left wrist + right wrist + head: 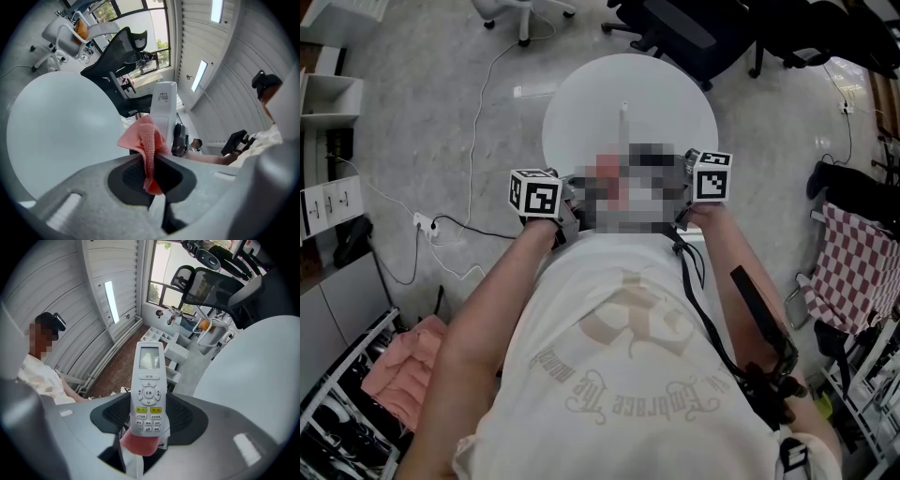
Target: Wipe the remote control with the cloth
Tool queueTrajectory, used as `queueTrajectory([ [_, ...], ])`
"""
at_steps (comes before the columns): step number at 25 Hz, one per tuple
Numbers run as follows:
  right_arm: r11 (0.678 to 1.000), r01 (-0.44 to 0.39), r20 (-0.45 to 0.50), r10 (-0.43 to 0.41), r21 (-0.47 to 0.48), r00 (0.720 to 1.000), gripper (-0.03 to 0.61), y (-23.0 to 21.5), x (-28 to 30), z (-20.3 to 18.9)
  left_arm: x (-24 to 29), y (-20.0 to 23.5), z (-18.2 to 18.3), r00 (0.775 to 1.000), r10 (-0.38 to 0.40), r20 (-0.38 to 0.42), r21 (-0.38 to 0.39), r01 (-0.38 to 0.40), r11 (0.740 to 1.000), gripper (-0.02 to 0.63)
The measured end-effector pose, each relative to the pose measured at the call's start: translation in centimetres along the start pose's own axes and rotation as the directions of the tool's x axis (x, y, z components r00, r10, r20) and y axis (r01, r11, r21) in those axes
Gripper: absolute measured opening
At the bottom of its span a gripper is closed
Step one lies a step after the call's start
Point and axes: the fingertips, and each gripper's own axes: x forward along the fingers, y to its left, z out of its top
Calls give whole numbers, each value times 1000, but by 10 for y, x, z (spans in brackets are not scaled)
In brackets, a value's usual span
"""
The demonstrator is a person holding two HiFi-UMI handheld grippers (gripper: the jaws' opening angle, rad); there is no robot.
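1. Remote control [149, 380]: white, held upright off the worktop [628, 94], near its 6 o'clock edge. The fingers [185, 416] of the right gripper [147, 417] are clamped on it across its width. In the right gripper view the display end is at 12 o'clock and the keypad end at 6 o'clock, w/ keys facing that camera.

2. Cloth [143, 138]: pink, bunched. The fingers [126, 176] of the left gripper [152, 164] are pinched together on it. A free fold sticks out toward 12 o'clock and covers the lower back of the remote control. In the right gripper view the cloth shows at 6 o'clock of the keypad end.

3. Head view: the 2 grippers face each other in front of the person, left gripper at 9 o'clock, right gripper at 3 o'clock. The gap between them can't be made out there.

4. Worktop: round, white.

5. Surroundings: office chairs [694, 28] at approx. 12 to 1 o'clock beyond the worktop; power strip [425, 223] w/ white cable on the floor [441, 112] at 9 o'clock; checked fabric [853, 262] at 3 o'clock.
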Motion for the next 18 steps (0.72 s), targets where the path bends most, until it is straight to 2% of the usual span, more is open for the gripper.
queueTrajectory([
  [5,998,58,7,-58,20,998,247,-20,-1,5,9,11,-20,997,33,-64,-42,-36,998,20],
  [8,995,101,-18,-101,16,995,247,-37,-3,3,9,16,-23,997,61,-40,-54,-63,997,20],
  [12,986,163,-103,-164,-19,981,247,-57,4,-9,-11,26,-25,993,114,11,-81,-113,990,20],
  [15,974,213,-205,-224,-77,953,247,-76,10,-26,-29,40,-29,982,185,46,-98,-180,979,20],
  [18,952,268,-336,-303,-147,892,247,-98,0,-46,-28,48,-33,969,233,81,-121,-222,968,20],
])
